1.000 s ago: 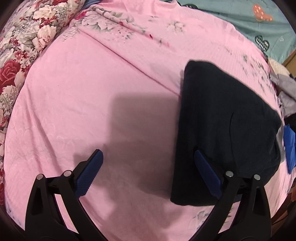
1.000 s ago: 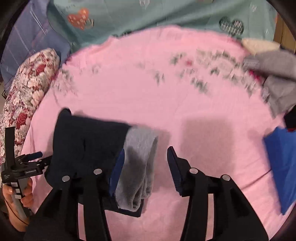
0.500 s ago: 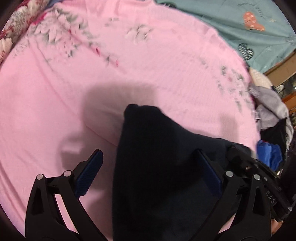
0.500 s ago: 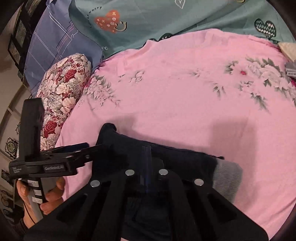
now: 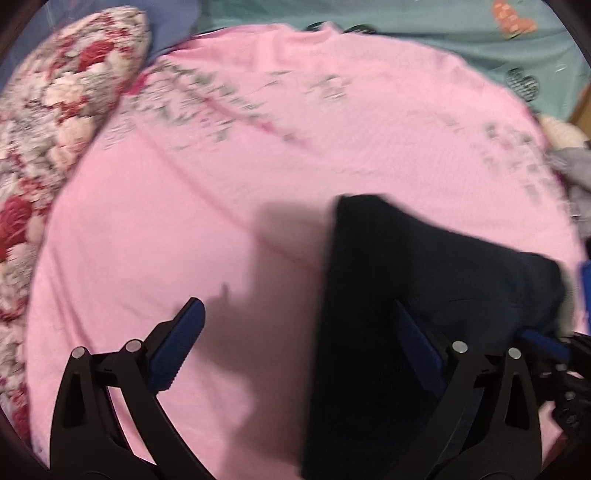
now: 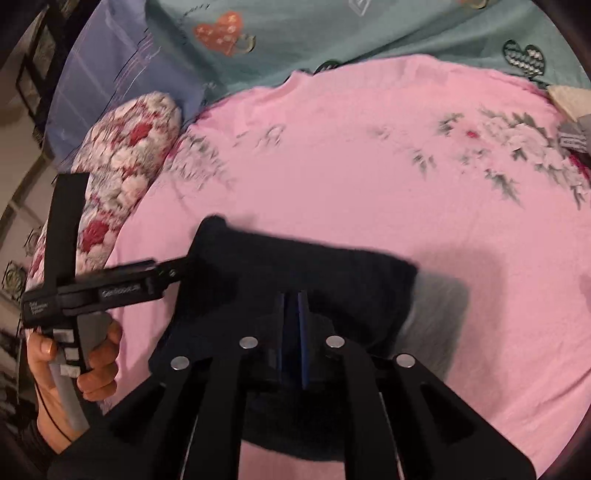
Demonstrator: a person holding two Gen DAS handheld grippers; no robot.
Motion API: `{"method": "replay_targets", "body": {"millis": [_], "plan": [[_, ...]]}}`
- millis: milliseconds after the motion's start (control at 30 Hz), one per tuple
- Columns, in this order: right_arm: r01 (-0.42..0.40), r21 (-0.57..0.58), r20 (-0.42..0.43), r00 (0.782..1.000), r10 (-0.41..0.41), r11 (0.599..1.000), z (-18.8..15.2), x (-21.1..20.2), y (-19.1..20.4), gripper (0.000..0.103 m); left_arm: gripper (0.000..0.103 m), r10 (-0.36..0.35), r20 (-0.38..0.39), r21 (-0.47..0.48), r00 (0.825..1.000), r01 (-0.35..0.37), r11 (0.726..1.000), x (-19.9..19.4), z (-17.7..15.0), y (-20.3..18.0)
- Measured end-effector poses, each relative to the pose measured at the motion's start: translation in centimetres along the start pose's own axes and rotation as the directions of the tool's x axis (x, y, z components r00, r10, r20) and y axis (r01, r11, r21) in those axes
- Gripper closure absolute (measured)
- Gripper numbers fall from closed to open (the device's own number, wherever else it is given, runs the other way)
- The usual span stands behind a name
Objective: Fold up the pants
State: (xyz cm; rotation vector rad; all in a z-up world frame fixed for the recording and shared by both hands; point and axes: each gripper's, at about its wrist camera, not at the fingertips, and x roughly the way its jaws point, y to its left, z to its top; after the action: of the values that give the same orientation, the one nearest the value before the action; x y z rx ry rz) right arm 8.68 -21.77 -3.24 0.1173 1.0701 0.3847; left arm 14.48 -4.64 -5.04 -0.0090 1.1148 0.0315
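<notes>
Pink floral bedspread (image 6: 369,206), teal sheet (image 6: 332,33) behind, left gripper (image 5: 299,347) wide, right gripper (image 6: 293,325) pinching dark pants (image 6: 295,266)

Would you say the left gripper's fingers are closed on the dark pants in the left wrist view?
No, the left gripper stands wide open, one finger over the pink sheet and the other over the dark pants.

Pink sheet (image 5: 184,229) bare left of pants (image 5: 406,295); floral pillow (image 5: 48,122) borders.
</notes>
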Motion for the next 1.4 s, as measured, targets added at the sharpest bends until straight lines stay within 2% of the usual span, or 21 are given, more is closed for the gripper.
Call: {"method": "replay_targets", "body": {"millis": [33, 67, 167, 233, 267, 300, 333, 367, 400, 433, 467, 533, 600, 767, 833, 900, 1067, 1133, 1200, 1300, 1400], "plan": [[0.031, -0.002, -0.021, 0.999, -0.031, 1.0, -0.4, 0.6, -0.5, 0.092, 0.002, -0.002, -0.007, -0.025, 1.0, 0.001, 1.0, 0.1, -0.5, 1.2], [0.049, 0.01, -0.011, 0.999, -0.049, 0.999, -0.8, 0.4, -1.5, 0.103, 0.002, -0.02, -0.015, -0.057, 1.0, 0.019, 0.998, 0.1, -1.0, 2.2], [0.066, 0.079, 0.058, 0.996, -0.071, 0.995, -1.8, -2.2, -3.4, 0.103, 0.002, -0.043, -0.026, -0.078, 0.999, 0.041, 0.996, -0.9, -2.4, 3.7], [0.077, 0.087, 0.122, 0.989, -0.088, 0.993, -2.7, -4.4, -3.1, 0.096, 0.002, -0.112, -0.014, -0.087, 0.994, 0.11, 0.99, -2.3, -3.4, 3.9], [0.057, 0.076, 0.135, 0.989, -0.067, 0.995, -3.1, -4.8, -2.6, 0.09, 0.002, -0.138, -0.009, -0.078, 0.99, 0.137, 0.987, -2.9, -3.7, 3.5], [0.008, 0.053, 0.128, 0.992, -0.015, 0.999, -3.5, -4.8, -1.7, 0.089, 0.002, -0.168, -0.007, -0.051, 0.986, 0.168, 0.985, -3.5, -4.2, 2.8], [-0.03, 0.036, 0.116, 0.993, 0.026, 0.999, -3.8, -4.8, -1.1, 0.083, 0.002, -0.189, -0.011, -0.011, 0.982, 0.189, 0.982, -3.7, -4.7, 1.8], [-0.07, 0.014, 0.092, 0.993, 0.069, 0.997, -4.1, -4.3, -0.2, 0.069, 0.002, -0.192, -0.02, 0.02, 0.981, 0.192, 0.981, -3.6, -5.1, 0.9], [-0.085, -0.008, 0.059, 0.995, 0.085, 0.996, -4.6, -3.4, 0.6, 0.063, 0.002, -0.172, -0.039, 0.048, 0.984, 0.174, 0.984, -3.0, -5.6, 0.2], [-0.052, -0.029, 0.039, 0.998, 0.053, 0.998, -5.1, -2.7, 1.1, 0.059, 0.002, -0.141, -0.057, 0.052, 0.988, 0.143, 0.988, -2.2, -5.9, -0.1], [-0.014, -0.044, 0.033, 0.999, 0.016, 0.999, -5.4, -2.3, 1.3, 0.059, 0.002, -0.139, -0.066, 0.037, 0.988, 0.142, 0.989, -1.7, -6.2, 0.1], [-0.026, -0.015, 0.033, 0.999, 0.026, 1.0, -5.9, -2.4, 0.3, 0.059, 0.002, -0.207, -0.078, -0.041, 0.975, 0.204, 0.978, -1.0, -6.7, 1.6], [-0.035, 0.035, 0.039, 0.999, 0.034, 0.999, -6.0, -3.2, -1.0, 0.059, 0.002, -0.186, -0.075, -0.032, 0.98, 0.184, 0.982, -1.3, -6.9, 2.0], [-0.028, 0.024, 0.066, 0.997, 0.027, 0.999, -6.1, -5.2, -0.9, 0.059, 0.002, -0.182, -0.079, -0.068, 0.98, 0.177, 0.982, -1.4, -7.1, 2.8], [-0.066, 0.01, 0.112, 0.992, 0.065, 0.998, -6.0, -6.2, -0.2, 0.054, 0.002, -0.153, -0.066, -0.041, 0.986, 0.15, 0.988, -1.7, -7.1, 2.3], [-0.049, -0.017, 0.126, 0.991, 0.051, 0.999, -5.9, -6.1, 0.6, 0.045, 0.002, -0.129, -0.057, -0.014, 0.99, 0.128, 0.992, -1.7, -7.1, 1.8], [-0.013, -0.025, 0.02, 1.0, 0.014, 1.0, -5.6, -2.8, 1.0, 0.045, 0.002, -0.147, -0.061, -0.012, 0.987, 0.146, 0.989, -1.7, -7.2, 2.1], [-0.003, -0.018, 0.011, 1.0, 0.003, 1.0, -5.7, -3.0, 0.3, 0.045, 0.002, -0.159, -0.065, -0.013, 0.985, 0.158, 0.987, -1.7, -7.2, 2.3], [-0.029, 0.005, 0.012, 1.0, 0.029, 1.0, -5.5, -3.9, -0.4, 0.045, 0.002, -0.164, -0.073, -0.014, 0.984, 0.163, 0.986, -1.6, -7.1, 2.3], [-0.041, 0.017, 0.039, 0.998, 0.04, 0.999, -5.4, -5.7, -1.1, 0.045, 0.002, -0.16, -0.073, -0.006, 0.984, 0.16, 0.987, -1.8, -6.7, 2.6], [0.014, 0.04, 0.11, 0.994, -0.018, 0.999, -5.2, -7.3, -1.7, 0.039, 0.002, -0.159, -0.061, -0.02, 0.985, 0.158, 0.987, -2.1, -6.0, 3.2]]}}
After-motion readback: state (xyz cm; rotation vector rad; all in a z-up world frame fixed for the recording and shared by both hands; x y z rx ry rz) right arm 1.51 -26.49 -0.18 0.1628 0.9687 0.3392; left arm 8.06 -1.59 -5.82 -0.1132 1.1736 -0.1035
